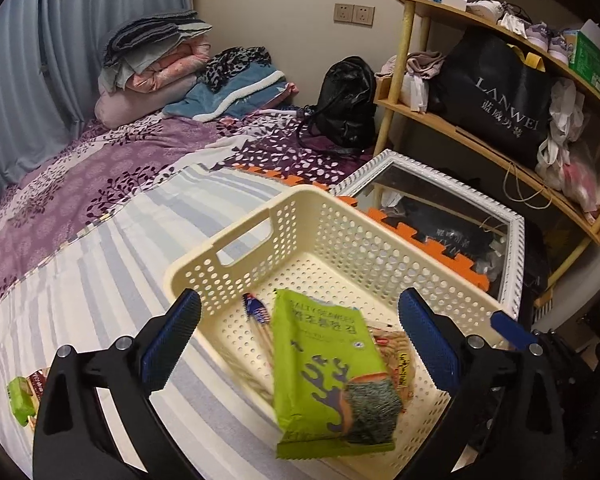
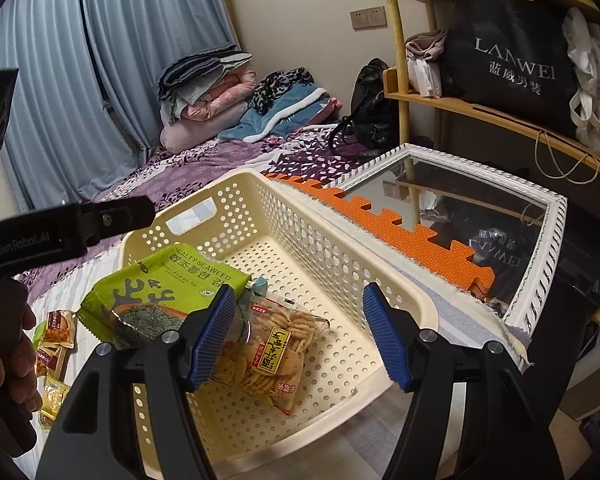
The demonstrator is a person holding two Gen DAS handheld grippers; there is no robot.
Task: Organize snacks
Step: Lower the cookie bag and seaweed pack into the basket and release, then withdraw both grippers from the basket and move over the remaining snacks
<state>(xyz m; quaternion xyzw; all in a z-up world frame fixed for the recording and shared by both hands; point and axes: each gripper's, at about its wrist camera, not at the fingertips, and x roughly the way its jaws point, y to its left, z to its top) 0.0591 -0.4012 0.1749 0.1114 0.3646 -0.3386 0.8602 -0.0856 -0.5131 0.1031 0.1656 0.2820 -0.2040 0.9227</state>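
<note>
You had two packets in the basket (image 2: 396,304): seaweed (image 1: 328,376) and crackers (image 2: 268,356). Both tongs, left (image 1: 300,344) and right (image 2: 300,336), stood open and empty; several snacks (image 2: 56,344) remained on the bed (image 1: 100,264).

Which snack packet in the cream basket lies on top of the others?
The green seaweed packet; it covers the clear cracker bag beneath it.

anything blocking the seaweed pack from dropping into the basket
Nothing visible does. The green seaweed pack sits between the left gripper's wide-open fingers, untouched by either pad, over the cream basket. Below it lies only a cracker bag, already inside.
</note>
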